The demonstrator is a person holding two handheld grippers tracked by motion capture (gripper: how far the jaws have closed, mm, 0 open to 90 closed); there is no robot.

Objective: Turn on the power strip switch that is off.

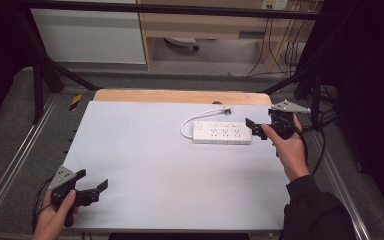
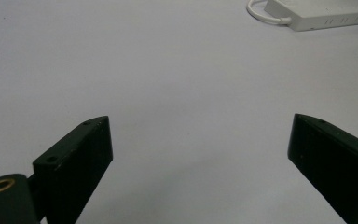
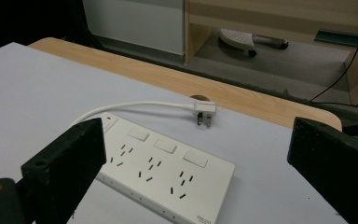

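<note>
High view: a white power strip (image 1: 222, 132) lies toward two o'clock on the pale table (image 1: 145, 165). Right gripper (image 1: 258, 128), jaws wide, sits just beside its right end. Left gripper (image 1: 94, 181), jaws wide, rests at seven o'clock.

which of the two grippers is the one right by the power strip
The right gripper, held open at the right end of the white power strip. The left gripper, also open, sits far away at the table's near left corner.
</note>
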